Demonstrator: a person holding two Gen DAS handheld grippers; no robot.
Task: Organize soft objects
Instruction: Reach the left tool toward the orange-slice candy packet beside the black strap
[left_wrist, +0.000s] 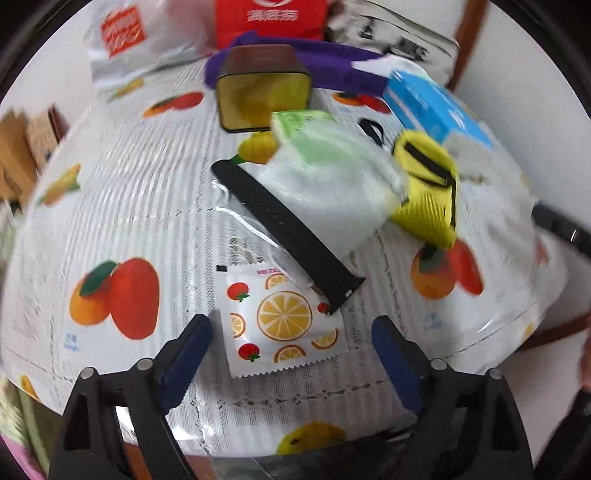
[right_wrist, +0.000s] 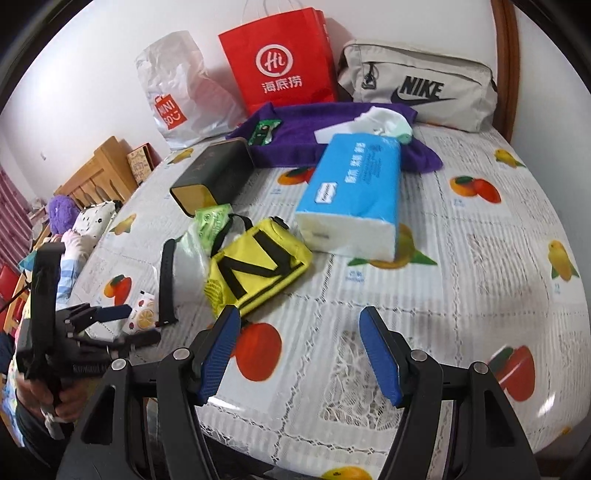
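A small fruit-print sachet (left_wrist: 284, 328) lies on the fruit-pattern tablecloth (left_wrist: 122, 206), between the fingers of my left gripper (left_wrist: 291, 347). The gripper is open and its pads stand clear of the sachet. A black watch strap (left_wrist: 288, 229) lies slantwise just beyond it, partly under a green-and-white soft pack (left_wrist: 332, 177). A yellow pouch (right_wrist: 258, 266) sits beside that pack. My right gripper (right_wrist: 301, 350) is open over bare cloth, just in front of the pouch. In the right wrist view, the left gripper (right_wrist: 129, 325) is low at the sachet (right_wrist: 142, 314).
A blue tissue pack (right_wrist: 354, 192), a dark tin box (right_wrist: 214, 177) and a purple cloth (right_wrist: 314, 125) with a white sock (right_wrist: 384, 122) lie farther back. A red paper bag (right_wrist: 280, 62), a white plastic bag (right_wrist: 181, 88) and a grey Nike bag (right_wrist: 417, 85) stand along the wall.
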